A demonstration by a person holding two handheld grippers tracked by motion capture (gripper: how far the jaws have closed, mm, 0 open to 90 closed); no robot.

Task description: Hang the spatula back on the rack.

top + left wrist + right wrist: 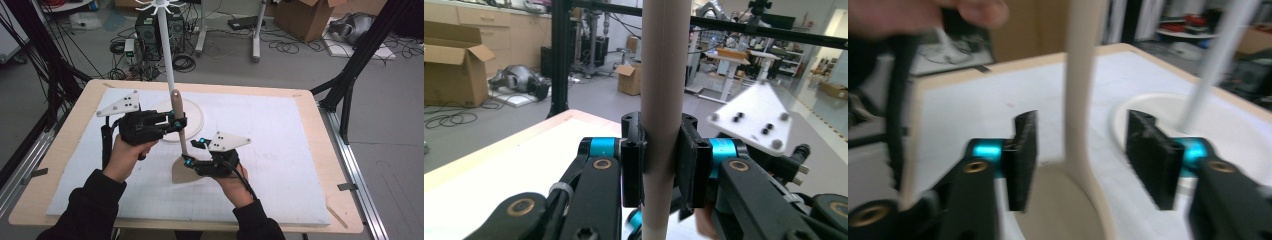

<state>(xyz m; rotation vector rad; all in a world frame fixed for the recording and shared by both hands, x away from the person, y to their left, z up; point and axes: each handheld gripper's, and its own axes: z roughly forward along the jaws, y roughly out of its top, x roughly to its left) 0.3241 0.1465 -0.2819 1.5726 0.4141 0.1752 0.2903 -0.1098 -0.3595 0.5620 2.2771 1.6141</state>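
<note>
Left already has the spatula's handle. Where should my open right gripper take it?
On the lower handle of the wooden spatula, just above the blade. The right gripper already straddles that narrow neck, so close there; the left gripper clamps it higher up.

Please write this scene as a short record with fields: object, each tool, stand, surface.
object: wooden spatula, handle up, blade on the mat
left tool: shut on the spatula handle
right tool: open, jaws either side of the handle near the blade, apart from it
stand: white pole on a round base
surface: white mat on a wooden table
</note>
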